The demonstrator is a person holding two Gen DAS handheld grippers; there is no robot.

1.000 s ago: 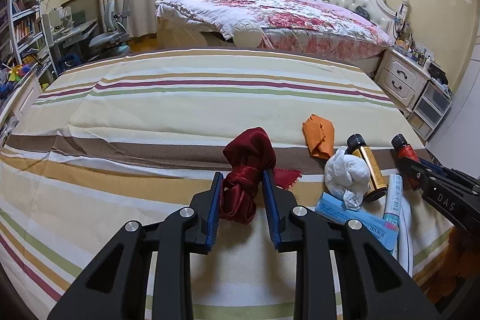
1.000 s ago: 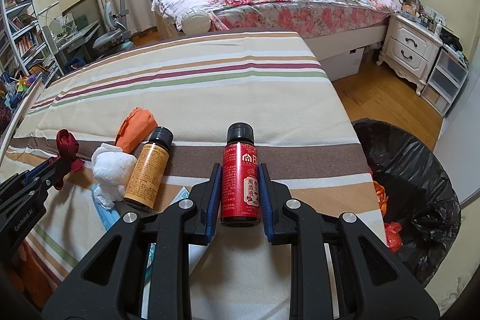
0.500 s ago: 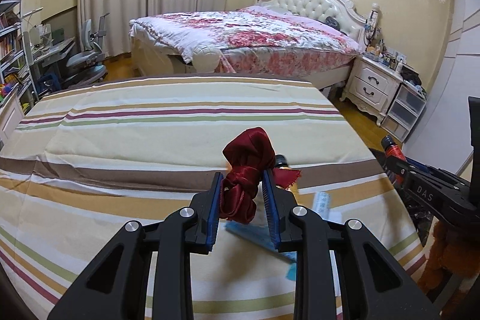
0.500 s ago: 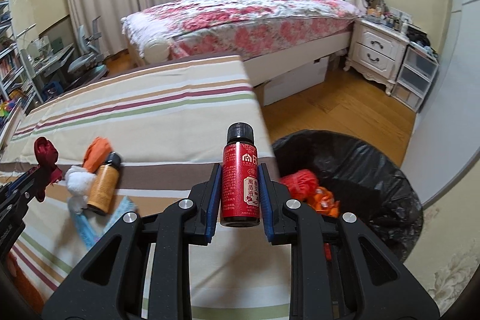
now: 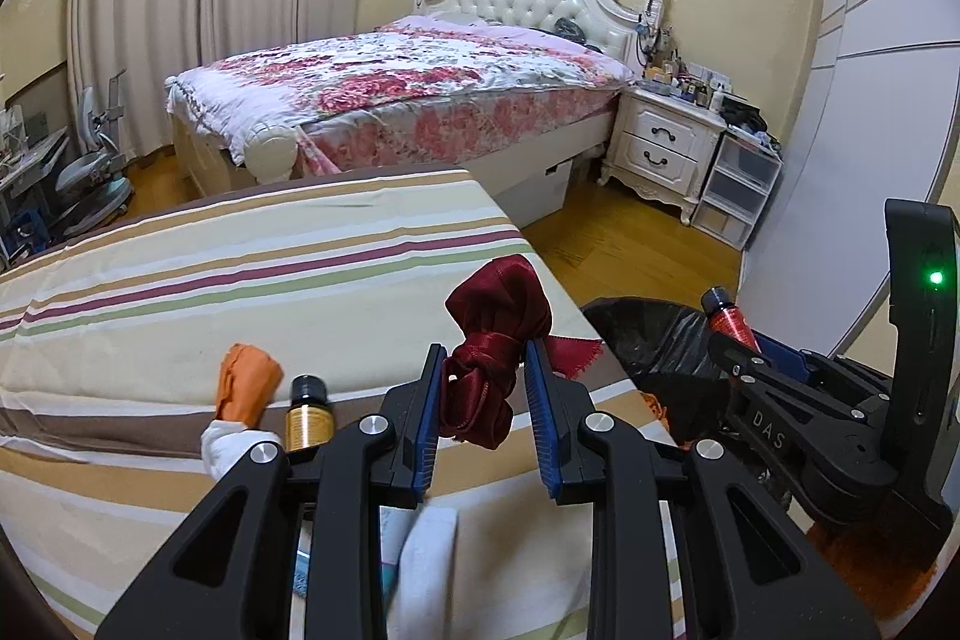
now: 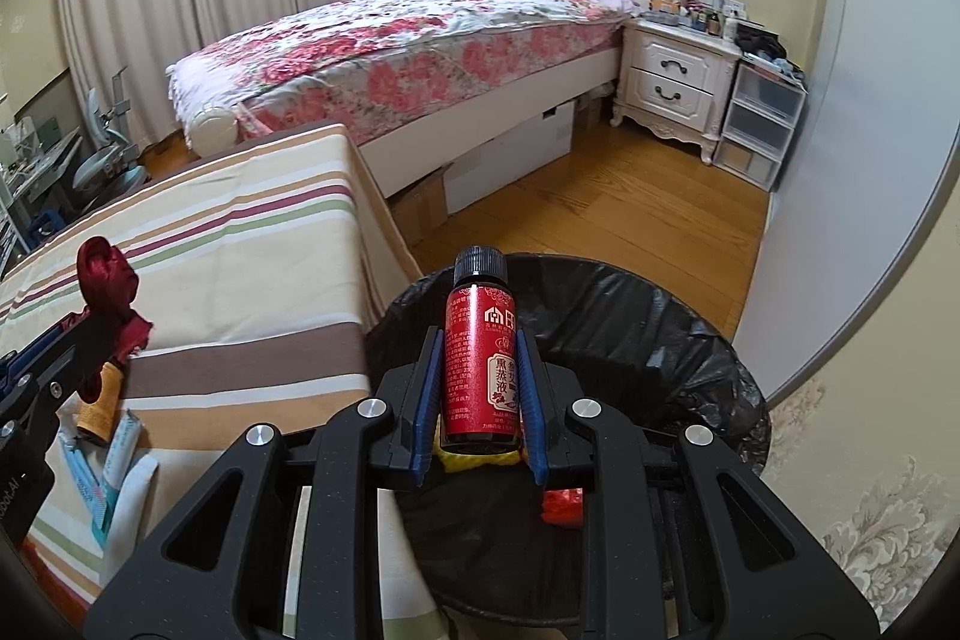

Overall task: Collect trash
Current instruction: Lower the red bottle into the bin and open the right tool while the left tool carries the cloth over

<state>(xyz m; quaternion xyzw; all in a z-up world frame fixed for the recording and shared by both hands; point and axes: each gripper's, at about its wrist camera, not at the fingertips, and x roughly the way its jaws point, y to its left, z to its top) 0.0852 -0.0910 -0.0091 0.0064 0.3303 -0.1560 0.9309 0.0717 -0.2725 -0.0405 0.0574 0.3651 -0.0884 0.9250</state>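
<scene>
Both grippers have swung off the striped surface (image 5: pixel 180 280) toward the bin (image 6: pixel 690 340) | right gripper (image 6: pixel 480 388) clamps red bottle (image 6: pixel 480 358) above bin mouth | left gripper (image 5: pixel 486 400) pinches red ribbon (image 5: pixel 492 340), short of the bin | risk: I release left early, ribbon drops on the floor; its loose tail may snag.

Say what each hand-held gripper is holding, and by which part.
Left hand-held gripper: dark red ribbon bundle, pinched at its knotted lower part. Right hand-held gripper: red bottle, gripped around its lower body.
</scene>
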